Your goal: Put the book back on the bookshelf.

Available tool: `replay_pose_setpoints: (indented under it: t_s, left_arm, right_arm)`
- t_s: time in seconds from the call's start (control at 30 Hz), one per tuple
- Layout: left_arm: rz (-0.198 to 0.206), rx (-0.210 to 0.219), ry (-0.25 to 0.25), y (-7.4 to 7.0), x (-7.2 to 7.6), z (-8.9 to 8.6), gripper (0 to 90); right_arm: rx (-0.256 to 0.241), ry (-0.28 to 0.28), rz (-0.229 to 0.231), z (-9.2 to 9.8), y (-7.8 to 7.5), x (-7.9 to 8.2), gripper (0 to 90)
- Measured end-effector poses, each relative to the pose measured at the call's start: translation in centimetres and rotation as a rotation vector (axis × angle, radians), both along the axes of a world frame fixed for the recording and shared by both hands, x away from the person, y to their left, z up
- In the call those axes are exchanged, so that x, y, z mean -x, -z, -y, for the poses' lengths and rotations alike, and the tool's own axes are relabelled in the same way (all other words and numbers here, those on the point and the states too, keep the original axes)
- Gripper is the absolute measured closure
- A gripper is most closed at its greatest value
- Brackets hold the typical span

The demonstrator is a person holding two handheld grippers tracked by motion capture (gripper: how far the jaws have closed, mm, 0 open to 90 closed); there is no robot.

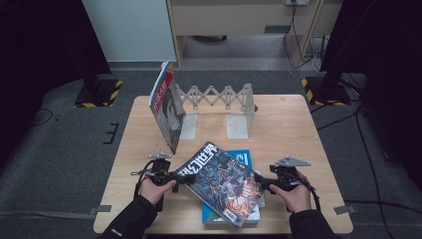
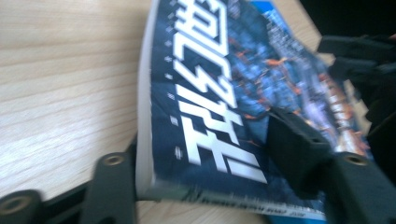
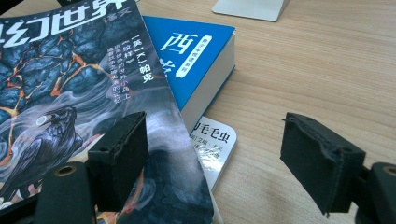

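At the near edge of the desk [image 1: 293, 124], the left gripper [image 1: 185, 178] has the dark magazine [image 1: 221, 183] pinched by its spine-side corner, one jaw under and one pad pressed on the cover, as the left gripper view shows close up. The magazine sits tilted, angled across the blue book [image 1: 242, 159] beneath it, and in the right gripper view a small white booklet [image 3: 212, 147] peeks out from under both. Over on the other side, the right gripper [image 1: 263, 185] is spread wide at the magazine's right edge, one pad over the cover, the other out above bare wood, nothing pinched. Farther back, a red-and-grey magazine [image 1: 166, 107] leans upright against the left end of the grey folding book rack [image 1: 219, 97], well apart from the pile.
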State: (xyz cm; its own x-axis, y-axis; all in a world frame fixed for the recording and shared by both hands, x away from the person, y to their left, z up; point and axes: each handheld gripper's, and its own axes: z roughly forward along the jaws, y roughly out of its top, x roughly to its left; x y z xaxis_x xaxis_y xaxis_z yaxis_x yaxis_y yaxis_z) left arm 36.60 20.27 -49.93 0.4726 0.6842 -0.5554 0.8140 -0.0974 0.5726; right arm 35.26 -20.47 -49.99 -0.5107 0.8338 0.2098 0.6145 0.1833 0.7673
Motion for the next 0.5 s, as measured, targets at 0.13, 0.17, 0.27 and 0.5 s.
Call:
replay_pose_setpoints:
  t_s: [0.13, 0.17, 0.27, 0.5]
  left_arm:
    - [0.011, -0.028, 0.007, 0.3, -0.4, -0.1, 31.7]
    - [0.029, -0.041, 0.008, 0.4, -0.5, -0.1, 31.6]
    - [0.064, -0.057, 0.01, 0.4, -0.9, -0.2, 31.3]
    - [0.017, -0.013, 0.036, 1.0, -1.3, -0.1, 30.0]
  right_arm:
    - [0.0, -0.002, 0.001, -0.1, 0.0, 0.0, 23.1]
    - [0.0, -0.001, 0.004, -0.2, 0.0, 0.0, 23.0]
    - [0.003, -0.004, 0.003, -0.2, 0.0, 0.0, 22.9]
    - [0.006, -0.008, 0.005, -0.2, 0.0, -0.1, 22.8]
